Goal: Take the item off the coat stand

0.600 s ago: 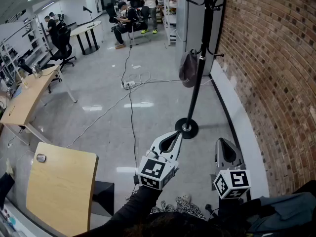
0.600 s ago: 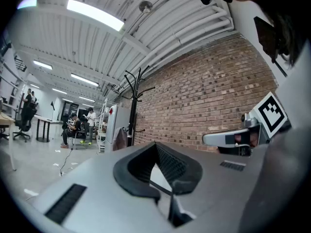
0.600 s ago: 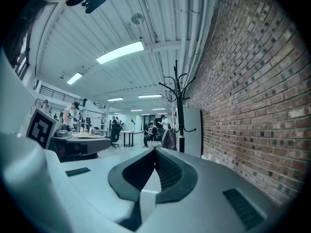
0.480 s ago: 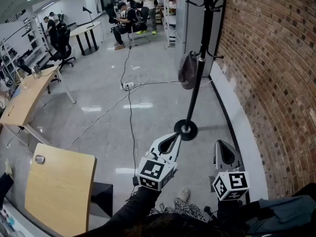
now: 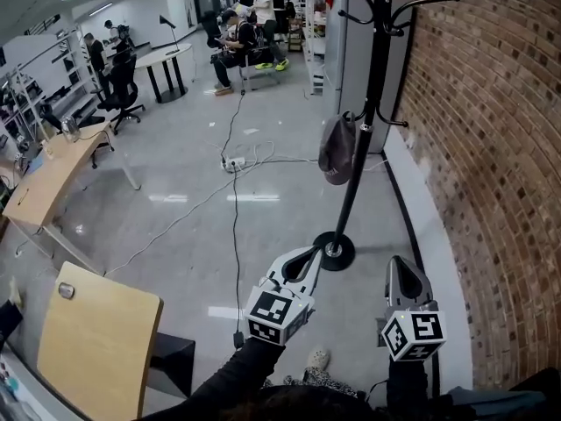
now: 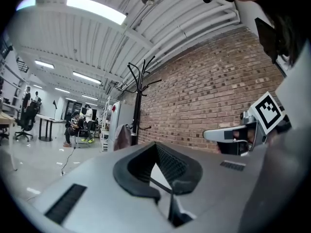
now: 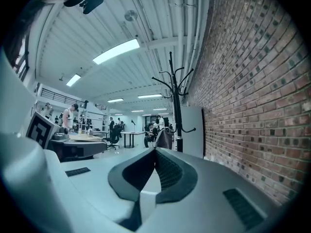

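Note:
A black coat stand (image 5: 361, 147) rises beside the brick wall, its round base (image 5: 334, 251) on the floor. A grey cap (image 5: 336, 150) hangs from a low hook on the stand's left side. My left gripper (image 5: 311, 253) is shut and empty, with its tip near the base in the head view. My right gripper (image 5: 396, 262) is also shut and empty, to the right of the base. In the left gripper view the stand (image 6: 138, 106) and cap (image 6: 122, 137) lie ahead, beyond the closed left gripper (image 6: 155, 144). The right gripper view shows the stand (image 7: 174, 101) and cap (image 7: 164, 139) beyond the closed right gripper (image 7: 155, 150).
The brick wall (image 5: 491, 147) runs along the right. A grey cabinet (image 5: 351, 42) stands behind the stand. A cable with a power strip (image 5: 232, 162) crosses the floor. Wooden tables (image 5: 96, 340) stand at the left, and people sit at the far back (image 5: 235, 38).
The head view has lifted a little, so the stand's top and base sit lower in frame. Both grippers stay shut and low; the cap still hangs on its hook.

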